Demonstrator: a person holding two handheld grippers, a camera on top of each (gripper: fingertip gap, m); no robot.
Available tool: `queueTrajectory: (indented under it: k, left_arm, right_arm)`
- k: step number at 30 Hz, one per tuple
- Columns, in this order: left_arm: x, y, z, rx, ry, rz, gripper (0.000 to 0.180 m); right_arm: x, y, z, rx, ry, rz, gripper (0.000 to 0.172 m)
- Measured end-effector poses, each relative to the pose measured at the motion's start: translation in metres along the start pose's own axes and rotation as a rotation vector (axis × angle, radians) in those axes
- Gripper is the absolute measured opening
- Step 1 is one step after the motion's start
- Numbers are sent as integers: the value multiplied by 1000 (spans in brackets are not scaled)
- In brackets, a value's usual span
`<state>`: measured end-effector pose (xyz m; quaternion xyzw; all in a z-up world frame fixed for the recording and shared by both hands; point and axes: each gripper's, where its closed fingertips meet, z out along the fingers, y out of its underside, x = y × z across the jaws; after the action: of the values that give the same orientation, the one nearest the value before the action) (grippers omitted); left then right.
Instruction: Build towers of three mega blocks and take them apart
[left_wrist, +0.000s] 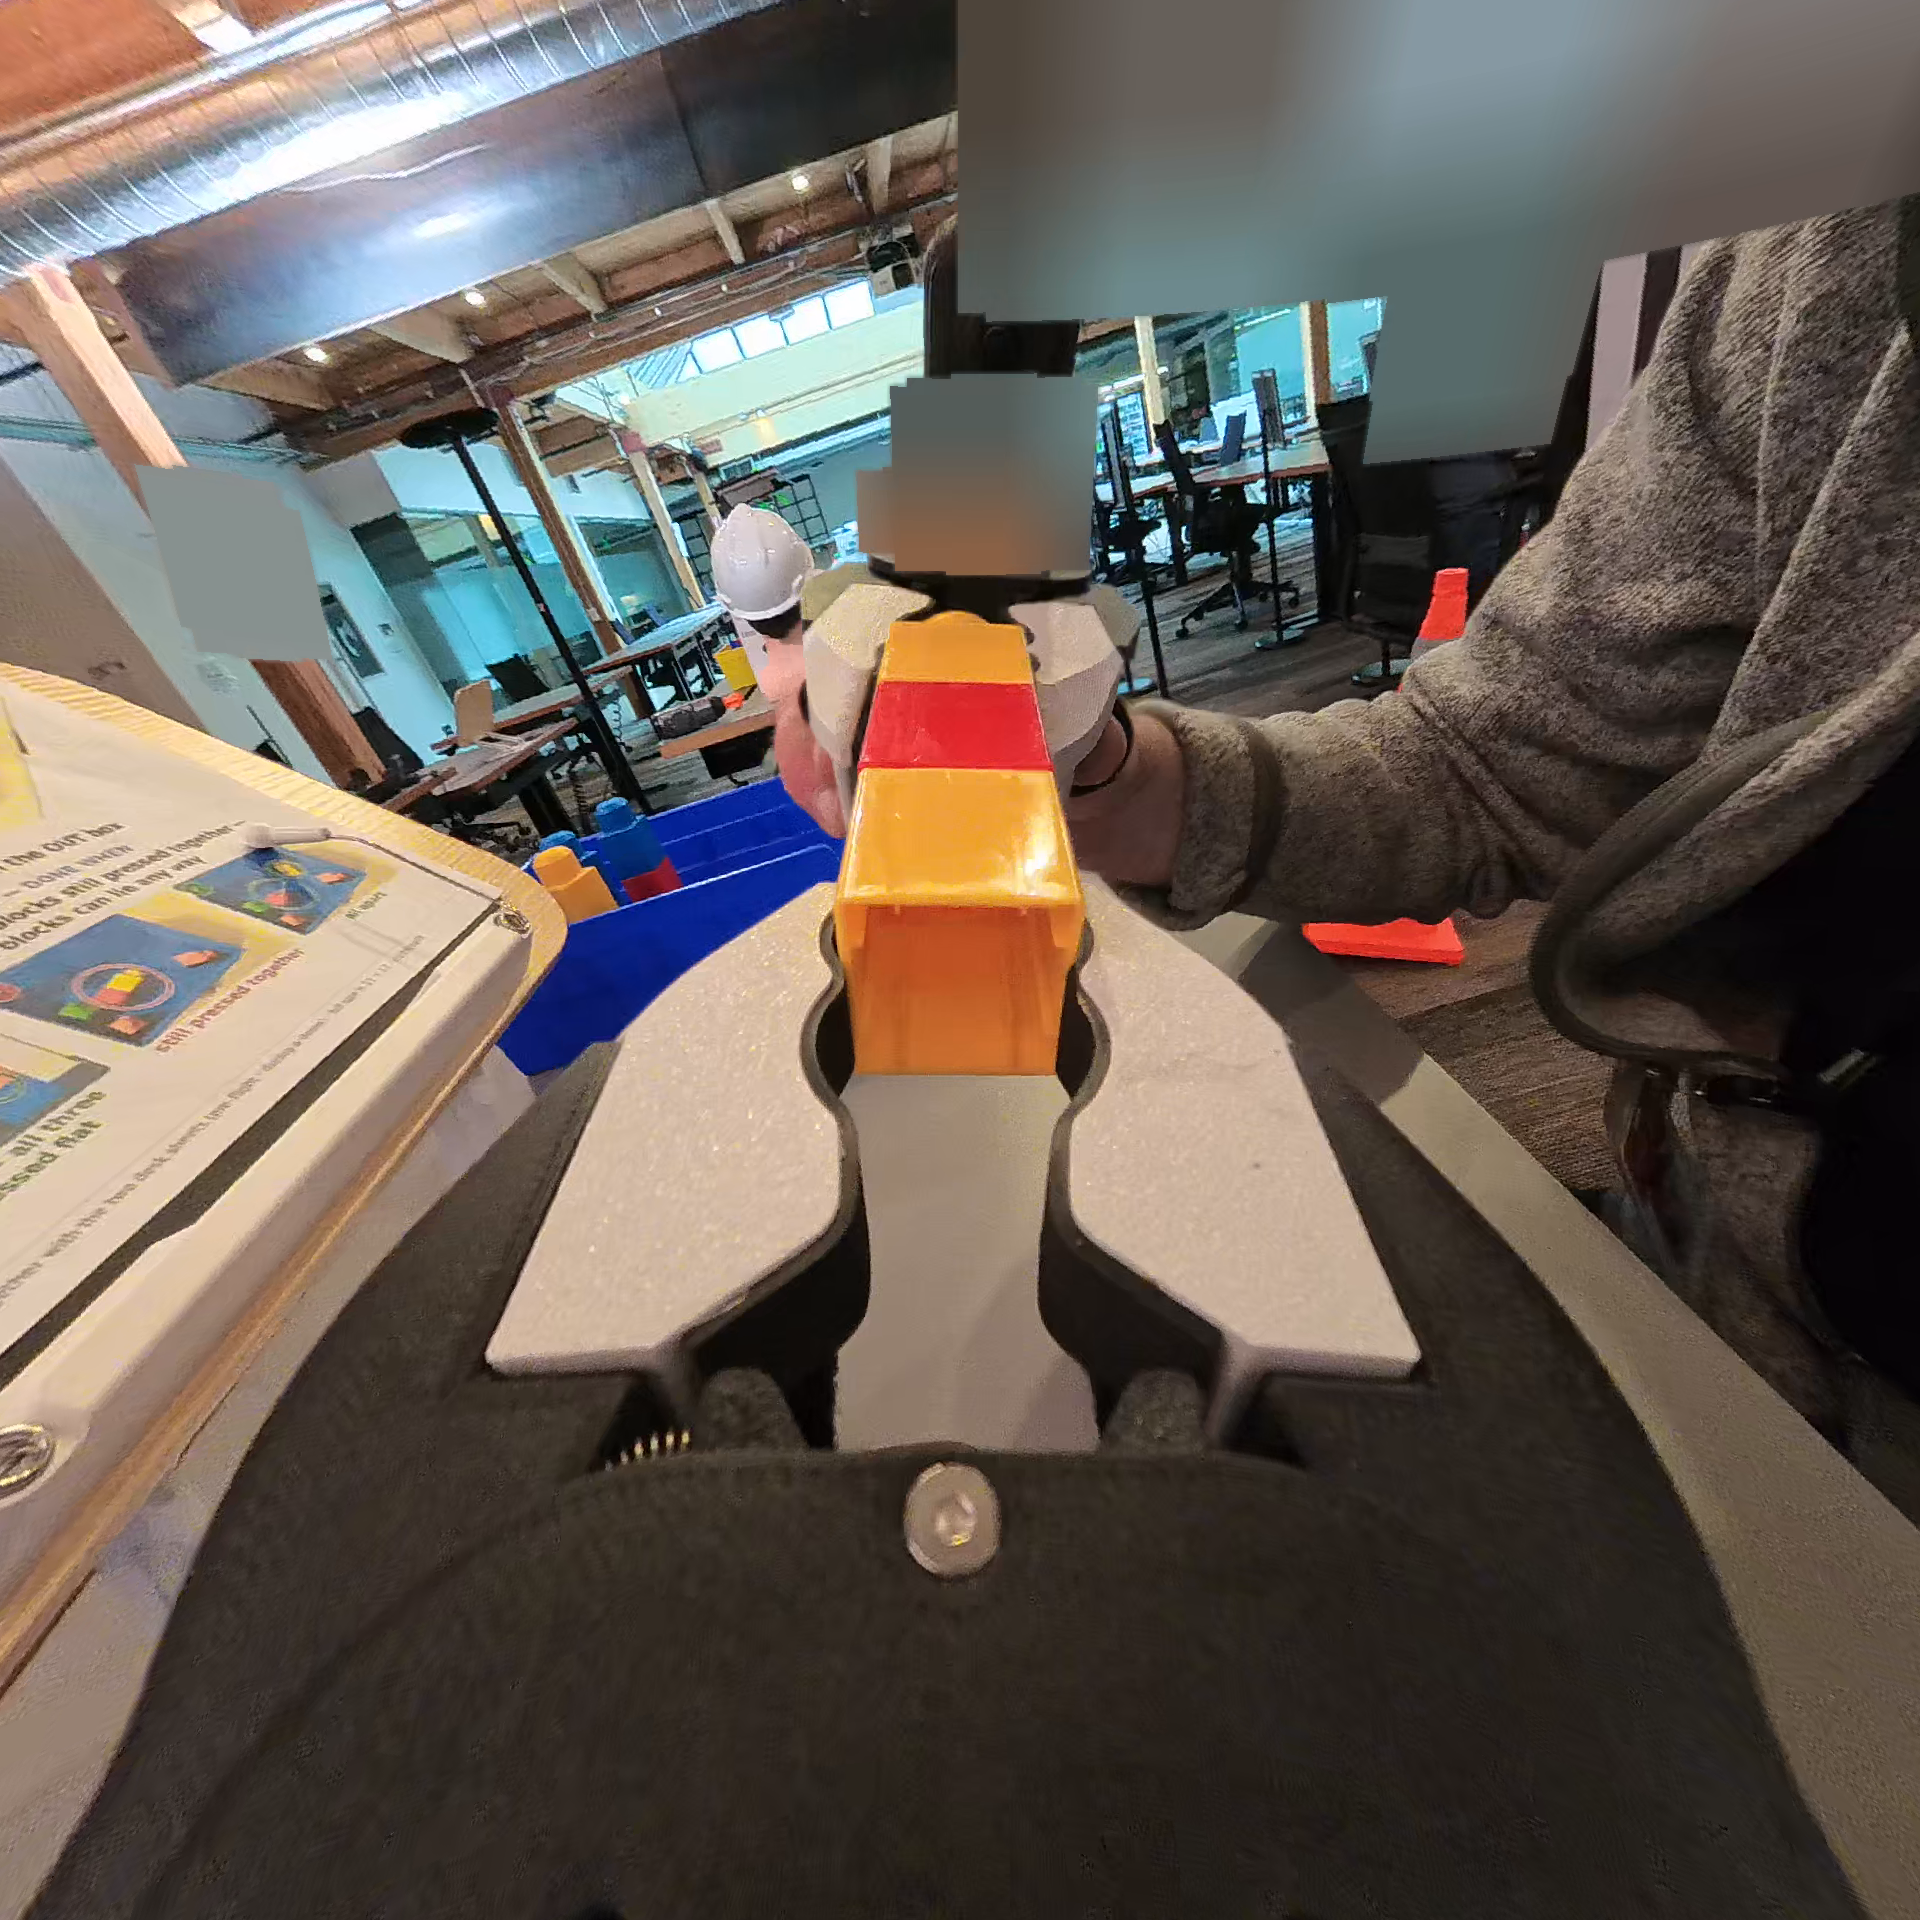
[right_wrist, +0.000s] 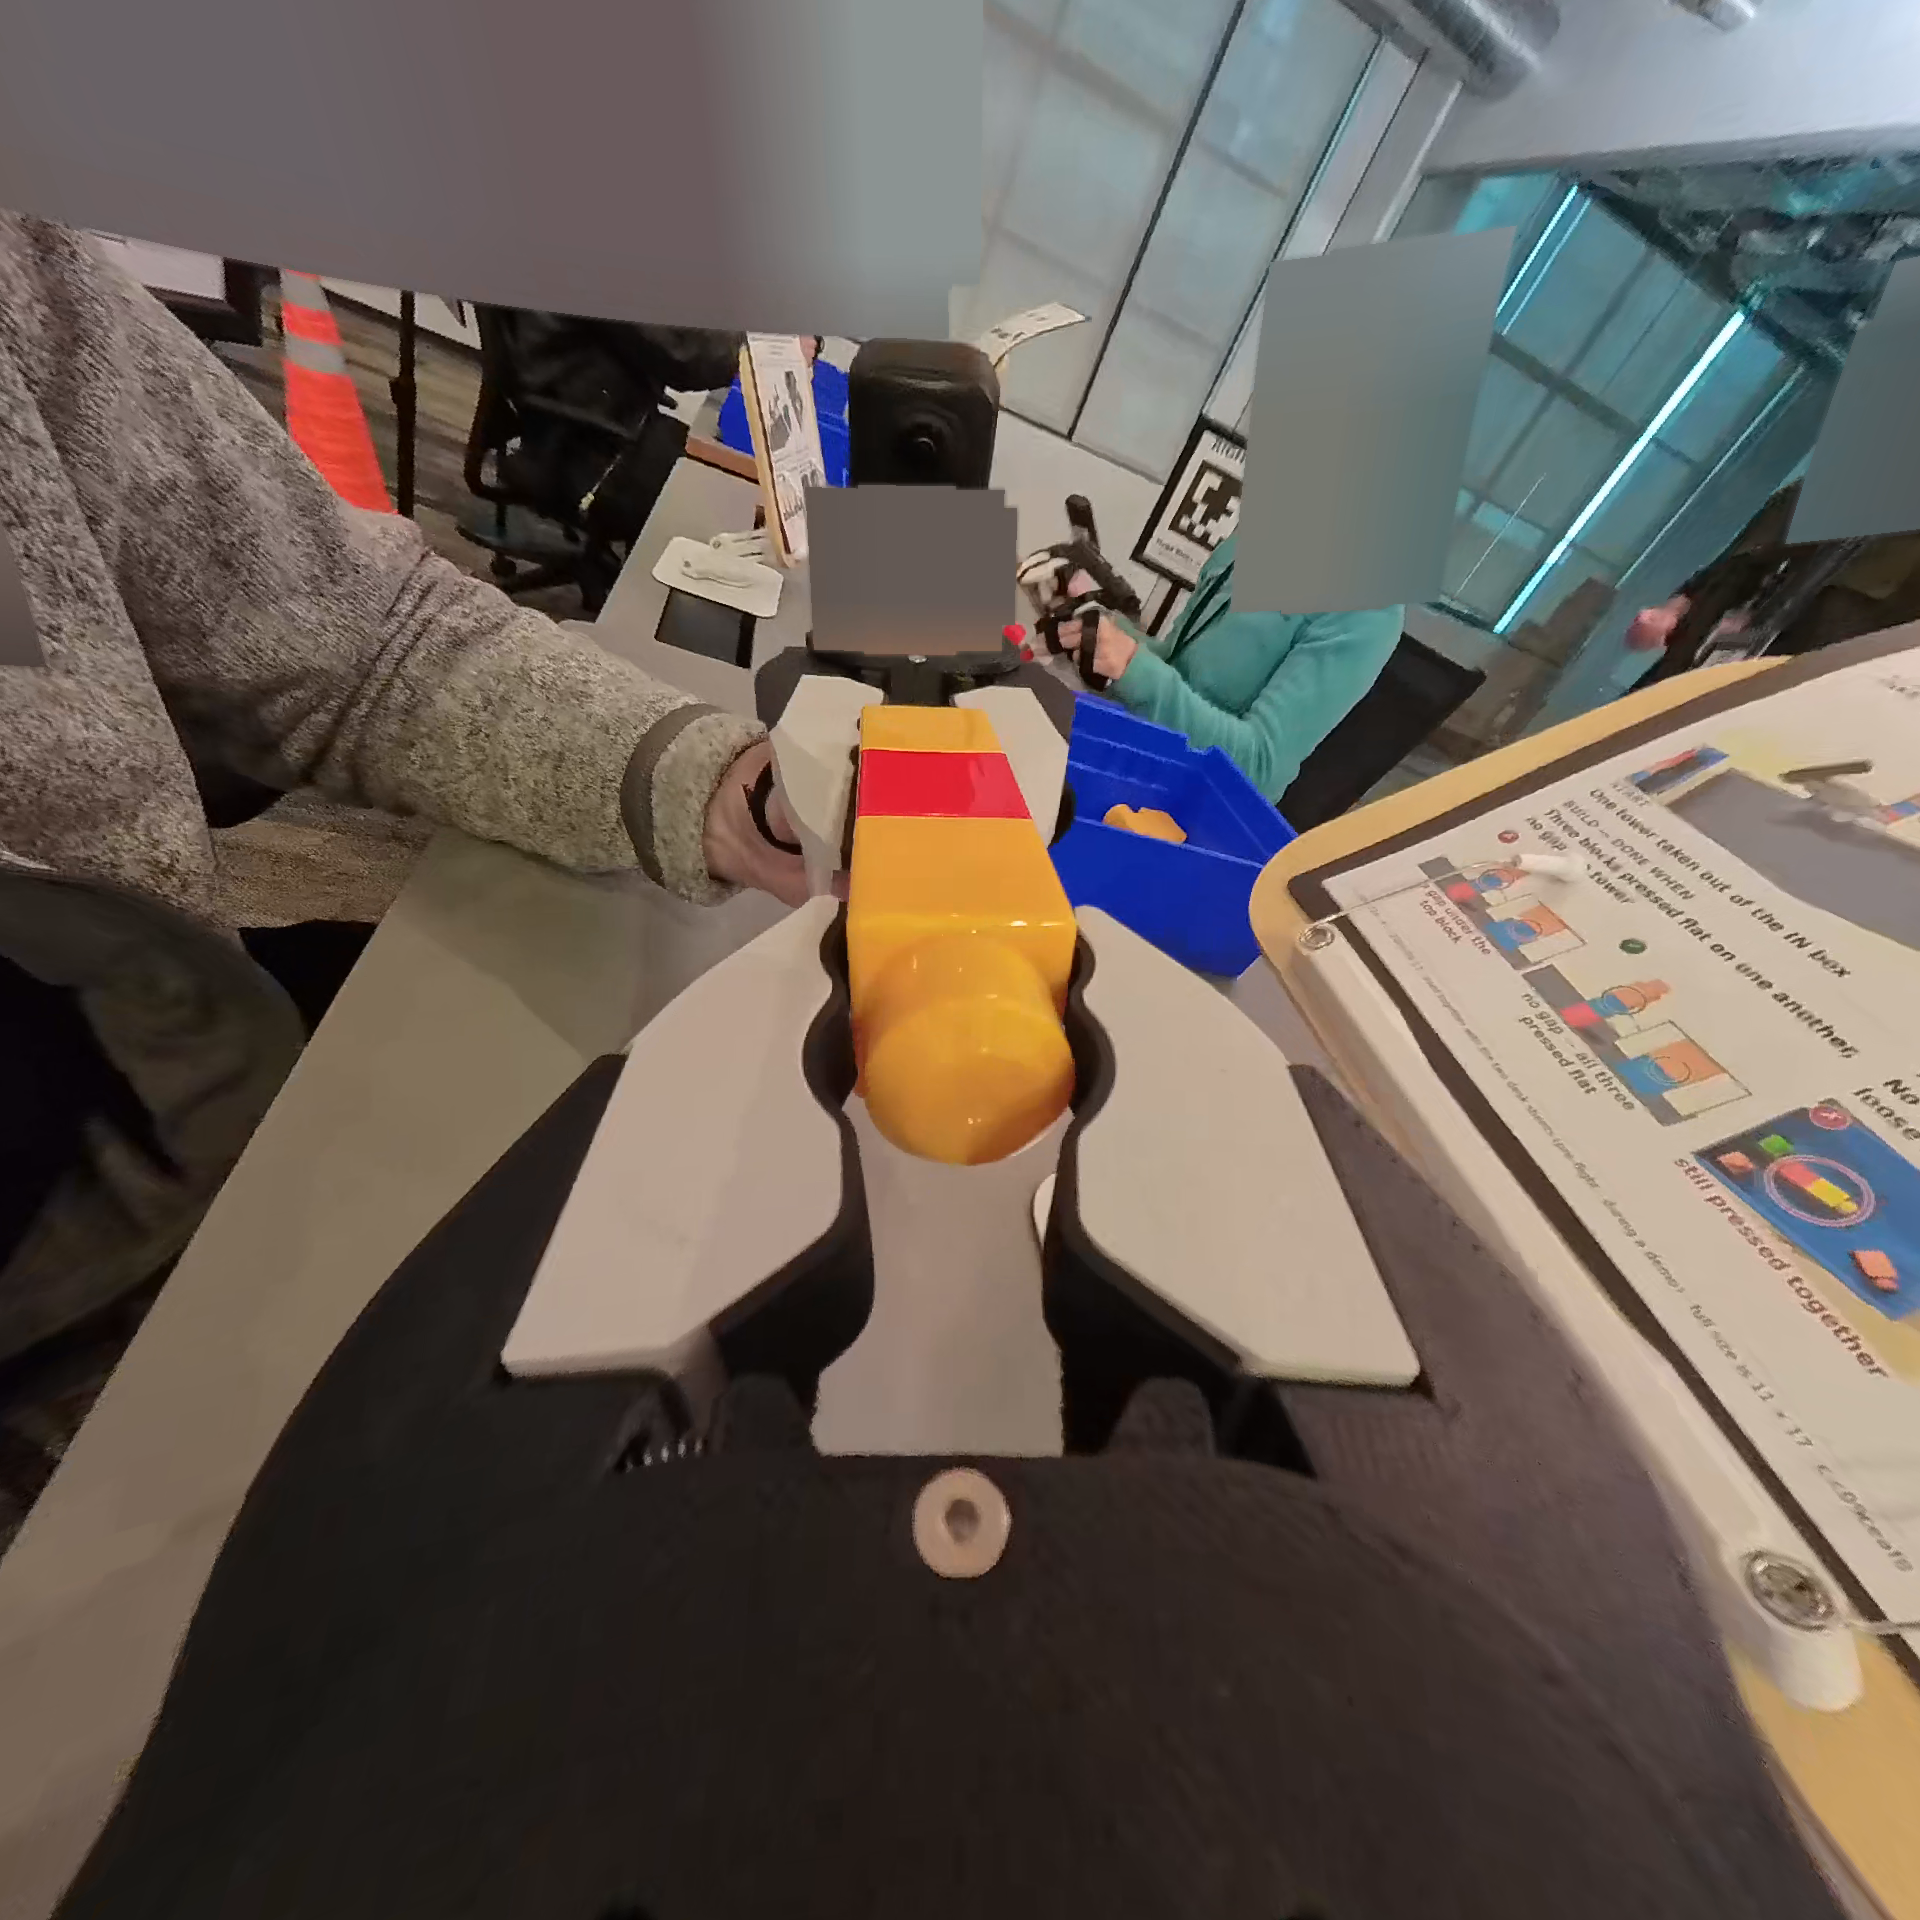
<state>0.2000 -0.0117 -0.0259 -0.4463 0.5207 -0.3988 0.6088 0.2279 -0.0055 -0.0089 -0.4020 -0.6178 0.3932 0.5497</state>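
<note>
Mid-frame, a yellow-red-yellow tower (left_wrist: 956, 790) spans both tools: the left hand-held gripper (left_wrist: 956, 987) clamps its hollow base, the right hand-held gripper (right_wrist: 961, 1029) its studded end, probably for pulling apart.

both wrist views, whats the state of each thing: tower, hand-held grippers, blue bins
tower: three blocks joined, orange-red-orange, held level in the air between the grippers
left hand-held gripper: shut on the tower's hollow-ended orange block
right hand-held gripper: shut on the stud-ended orange block
blue bin: holds blocks
blue bin: orange block inside
</note>
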Motion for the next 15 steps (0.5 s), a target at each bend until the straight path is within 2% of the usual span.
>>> queueTrajectory:
  k: [3, 7, 10, 12, 15]
  left_arm:
    - [-2, 4, 1, -17, -7, -9, 37]
    - [-8, 6, -3, -62, -40, 13, 42]
    - [-15, 20, -7, -171, -95, 87, 22]
    - [-15, 27, -8, -214, -93, 118, 0]
    - [-16, 56, -4, -376, -110, 192, 0]
  right_arm:
    - [-1, 1, -6, -23, 8, 13, 36]
    - [11, -7, -36, -66, 63, 45, 36]
    - [33, -8, -74, -184, 164, 52, 36]
    - [56, -12, -105, -254, 269, 44, 36]
    - [92, -17, -159, -381, 430, 62, 36]
